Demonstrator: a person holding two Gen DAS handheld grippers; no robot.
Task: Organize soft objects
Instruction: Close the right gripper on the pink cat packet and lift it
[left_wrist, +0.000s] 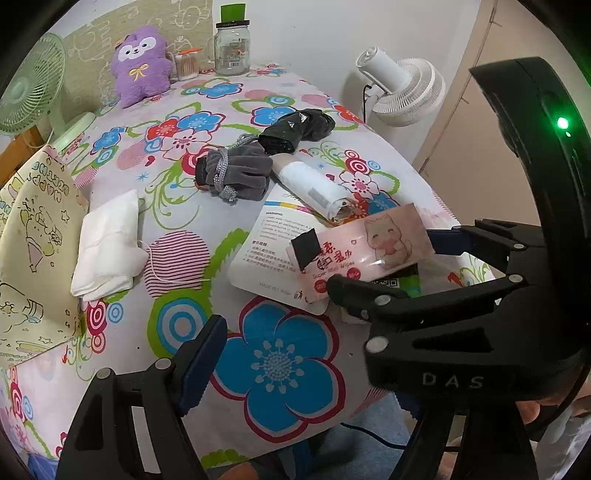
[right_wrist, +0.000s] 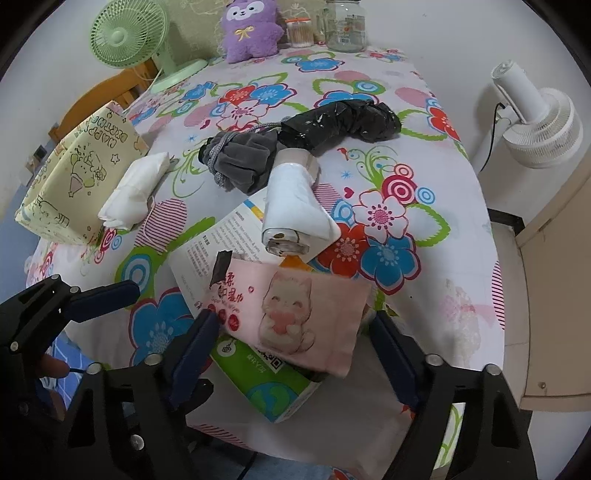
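A pink wet-wipes pack (right_wrist: 295, 314) with a cartoon cat lies on a white and green flat packet (right_wrist: 273, 384) near the table's front edge. My right gripper (right_wrist: 291, 332) straddles the pack lengthwise, and its blue pads touch both short ends. The left wrist view shows the same grip on the pack (left_wrist: 373, 247) from the side. My left gripper (left_wrist: 295, 328) stands open over the floral cloth, left of the pack, with nothing between its fingers. Its right finger is hidden behind the right gripper. Further back lie a grey pouch (right_wrist: 240, 162), a black bundle (right_wrist: 340, 122), a white roll (right_wrist: 295, 206) and a folded white cloth (right_wrist: 136, 192).
A yellow gift bag (right_wrist: 70, 184) stands open at the table's left edge. A purple plush (right_wrist: 251, 33), a swab box (right_wrist: 299, 33) and a glass jar (right_wrist: 345, 26) line the back. A green fan (right_wrist: 129, 33) stands back left, a white fan (right_wrist: 535, 122) off the right edge.
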